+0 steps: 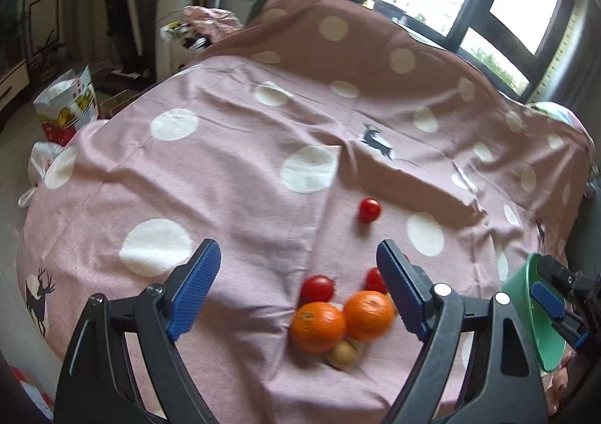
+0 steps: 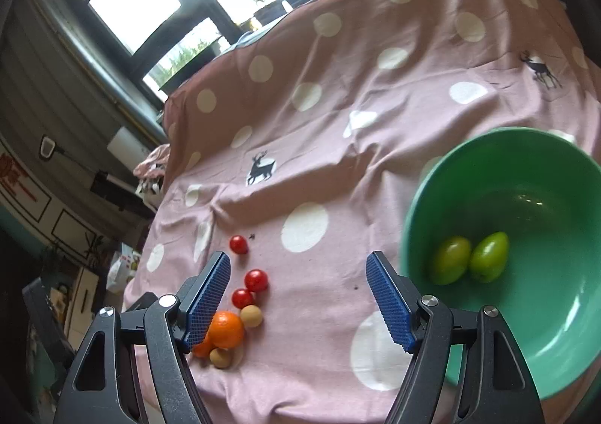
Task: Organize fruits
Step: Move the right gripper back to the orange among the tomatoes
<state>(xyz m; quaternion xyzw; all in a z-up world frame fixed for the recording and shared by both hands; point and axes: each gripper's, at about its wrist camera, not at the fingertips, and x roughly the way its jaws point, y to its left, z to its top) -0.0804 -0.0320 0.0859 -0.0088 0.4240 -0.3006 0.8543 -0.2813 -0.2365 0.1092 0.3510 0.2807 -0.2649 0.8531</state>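
Note:
Fruit lies in a cluster on the pink dotted cloth (image 1: 240, 176): two oranges (image 1: 318, 326) (image 1: 369, 314), three small red tomatoes, one apart (image 1: 369, 209), and a tan round fruit (image 1: 341, 354). My left gripper (image 1: 298, 290) is open and empty, hovering just above and behind the cluster. In the right wrist view the cluster lies at lower left, with an orange (image 2: 225, 328) and tomatoes (image 2: 256, 280). A green bowl (image 2: 556, 330) at right holds two green fruits (image 2: 450, 265) (image 2: 489, 261). My right gripper (image 2: 298, 305) is open and empty, between cluster and bowl.
The cloth rises over a hump at the back below the windows. The bowl's rim (image 1: 526, 307) and the right gripper's fingertips (image 1: 548, 300) show at the right edge of the left wrist view. Bags (image 1: 67, 108) stand on the floor beyond the left edge.

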